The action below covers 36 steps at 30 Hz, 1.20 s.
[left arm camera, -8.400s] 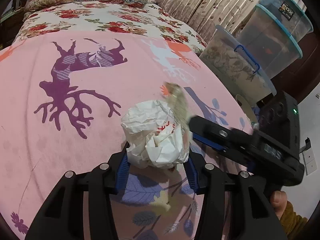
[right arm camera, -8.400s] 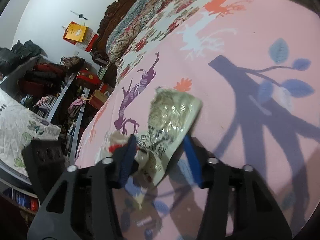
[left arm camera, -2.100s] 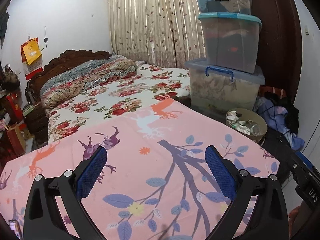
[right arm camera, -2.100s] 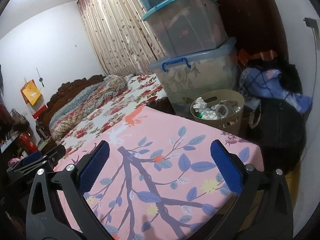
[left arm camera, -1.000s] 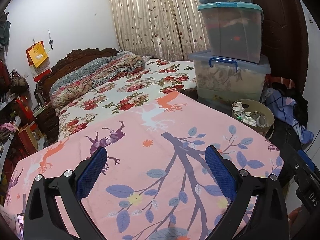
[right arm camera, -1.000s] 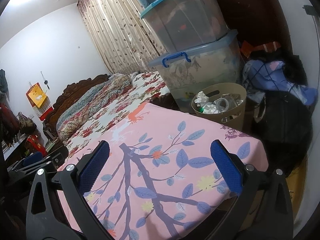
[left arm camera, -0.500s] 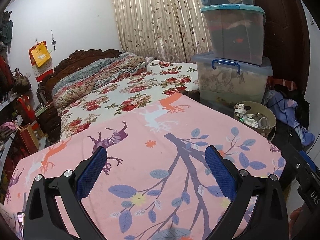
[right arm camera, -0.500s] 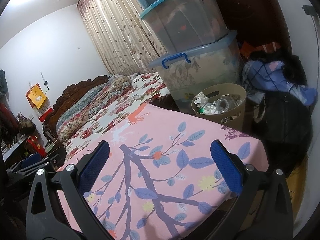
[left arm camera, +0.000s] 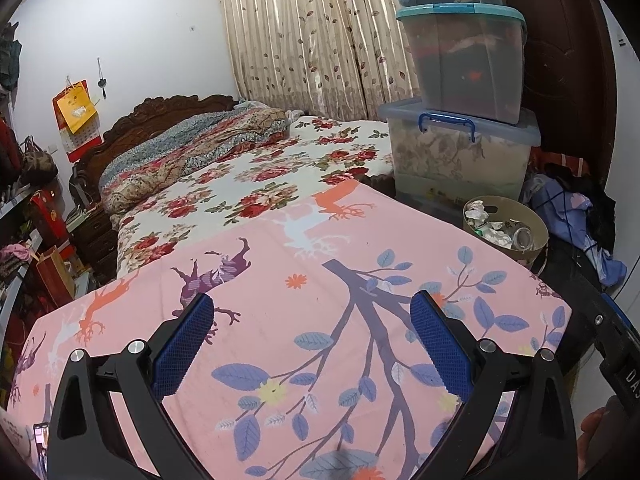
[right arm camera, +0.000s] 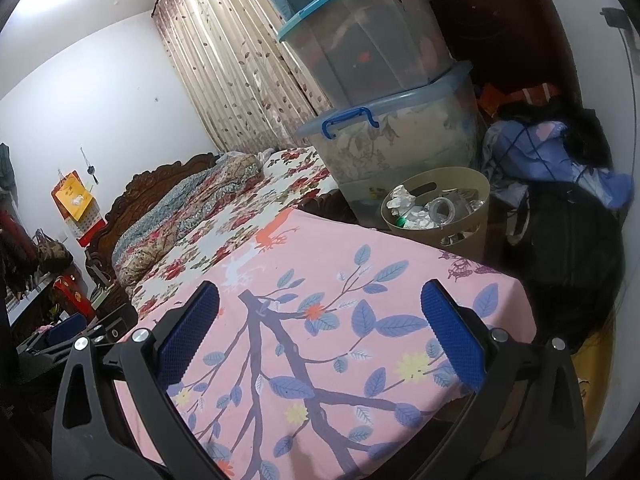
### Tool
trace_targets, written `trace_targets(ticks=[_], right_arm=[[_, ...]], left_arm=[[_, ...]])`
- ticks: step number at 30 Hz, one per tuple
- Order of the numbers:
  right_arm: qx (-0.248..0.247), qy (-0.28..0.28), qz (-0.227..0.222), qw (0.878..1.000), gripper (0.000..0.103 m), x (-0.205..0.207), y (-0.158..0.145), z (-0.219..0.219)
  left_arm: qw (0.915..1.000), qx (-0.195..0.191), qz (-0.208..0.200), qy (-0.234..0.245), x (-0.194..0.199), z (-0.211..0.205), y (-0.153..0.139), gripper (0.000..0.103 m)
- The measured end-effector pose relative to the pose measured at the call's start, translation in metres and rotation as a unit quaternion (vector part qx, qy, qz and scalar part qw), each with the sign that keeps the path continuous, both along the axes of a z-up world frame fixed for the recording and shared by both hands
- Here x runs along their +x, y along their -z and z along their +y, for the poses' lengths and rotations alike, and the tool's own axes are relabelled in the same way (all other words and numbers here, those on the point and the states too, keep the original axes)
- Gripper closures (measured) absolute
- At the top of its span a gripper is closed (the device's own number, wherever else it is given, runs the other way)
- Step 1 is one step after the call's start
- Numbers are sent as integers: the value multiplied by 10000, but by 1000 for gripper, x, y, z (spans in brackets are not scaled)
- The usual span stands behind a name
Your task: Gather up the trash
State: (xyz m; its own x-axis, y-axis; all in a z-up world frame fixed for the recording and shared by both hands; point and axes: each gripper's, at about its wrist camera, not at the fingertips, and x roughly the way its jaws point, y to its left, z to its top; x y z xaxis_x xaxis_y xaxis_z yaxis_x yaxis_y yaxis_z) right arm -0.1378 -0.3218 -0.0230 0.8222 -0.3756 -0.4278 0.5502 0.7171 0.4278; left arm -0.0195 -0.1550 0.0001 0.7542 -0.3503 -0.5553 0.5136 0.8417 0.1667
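Both grippers are being held spread and empty above the pink sheet.

The left gripper (left arm camera: 312,316) and right gripper (right arm camera: 320,304) are being pointed over the pink sheet (left arm camera: 280,320); crumpled trash (right arm camera: 404,200) is lying inside the tan bin (right arm camera: 476,216), just beside the stacked storage boxes (right arm camera: 384,132).

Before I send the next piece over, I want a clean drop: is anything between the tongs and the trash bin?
Nothing visible blocks it. The left tongs and right tongs hang open and empty over the pink sheet. The trash bin stands past the sheet's far corner, its top open, beside the stacked storage boxes.
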Motion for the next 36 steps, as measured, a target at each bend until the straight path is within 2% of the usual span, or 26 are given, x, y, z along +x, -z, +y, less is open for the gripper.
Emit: trace_targets(ticks=[36], right_arm=[[172,54,20,9998,3,-5,6,-2]], left_arm=[[9994,242,178,173,0,-7,14,8]])
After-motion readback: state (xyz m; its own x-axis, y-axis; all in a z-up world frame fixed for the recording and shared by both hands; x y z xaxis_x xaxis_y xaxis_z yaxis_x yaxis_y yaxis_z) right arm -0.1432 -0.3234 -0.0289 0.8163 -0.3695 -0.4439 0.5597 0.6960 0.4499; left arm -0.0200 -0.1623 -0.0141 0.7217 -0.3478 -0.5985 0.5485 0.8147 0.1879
